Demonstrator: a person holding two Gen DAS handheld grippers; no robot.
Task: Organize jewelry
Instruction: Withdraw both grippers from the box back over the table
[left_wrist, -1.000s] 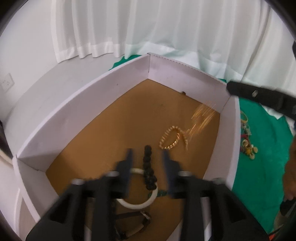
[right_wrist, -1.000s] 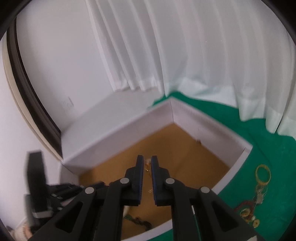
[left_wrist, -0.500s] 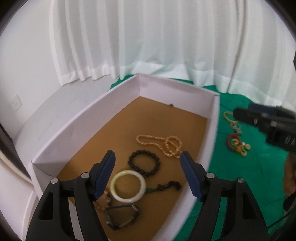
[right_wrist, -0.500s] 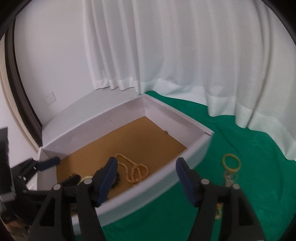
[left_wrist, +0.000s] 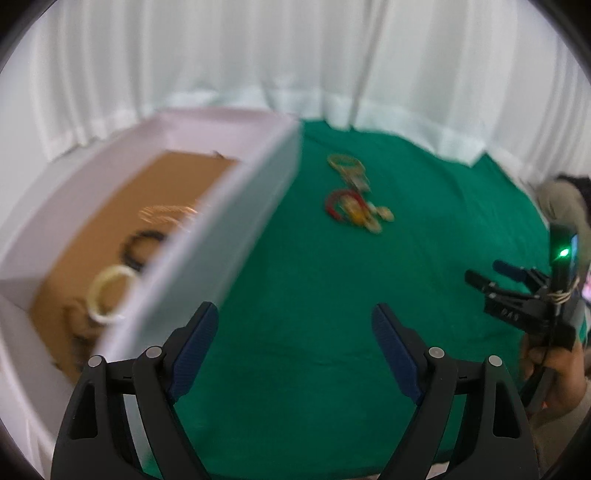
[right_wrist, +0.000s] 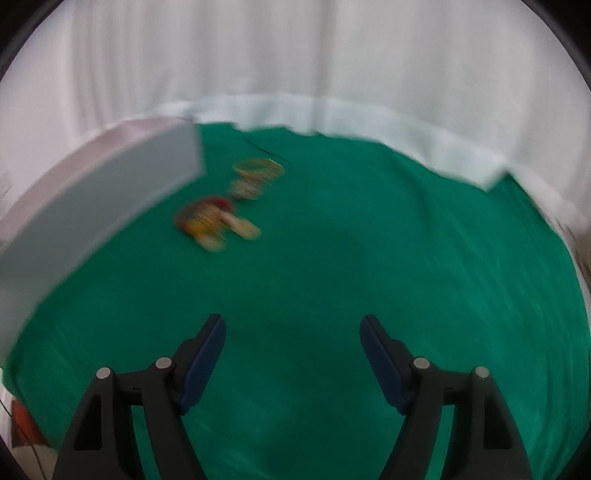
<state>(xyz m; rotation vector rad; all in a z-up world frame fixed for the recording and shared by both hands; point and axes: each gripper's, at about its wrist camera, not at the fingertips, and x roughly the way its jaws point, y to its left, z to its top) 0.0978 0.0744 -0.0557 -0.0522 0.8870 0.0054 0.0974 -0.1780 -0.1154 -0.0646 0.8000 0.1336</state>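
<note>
A white box (left_wrist: 236, 206) with a brown floor sits at the left on the green cloth (left_wrist: 332, 295). Inside lie a pale bangle (left_wrist: 109, 293), a black bead bracelet (left_wrist: 142, 247) and a gold chain (left_wrist: 170, 214). A small heap of loose jewelry (left_wrist: 356, 208) lies on the cloth to the box's right, with a gold ring-shaped piece (left_wrist: 345, 162) behind it. My left gripper (left_wrist: 295, 343) hangs over bare cloth beside the box, jaws opening, nothing between them. My right gripper (right_wrist: 291, 350) is over bare cloth too, jaws opening and empty; the loose jewelry (right_wrist: 214, 221) lies ahead to its left. The right gripper also shows in the left wrist view (left_wrist: 491, 277), held by a hand.
White curtains (left_wrist: 295, 55) hang behind the table along the cloth's far edge. The box wall (right_wrist: 110, 206) rises at the left of the right wrist view. A person's hand (left_wrist: 554, 373) holds the right gripper at the far right.
Both grippers swung right, away from the box and out over the green cloth. The right gripper went from shut to wide, and the gold chain dropped into the box. The left jaws widened.
</note>
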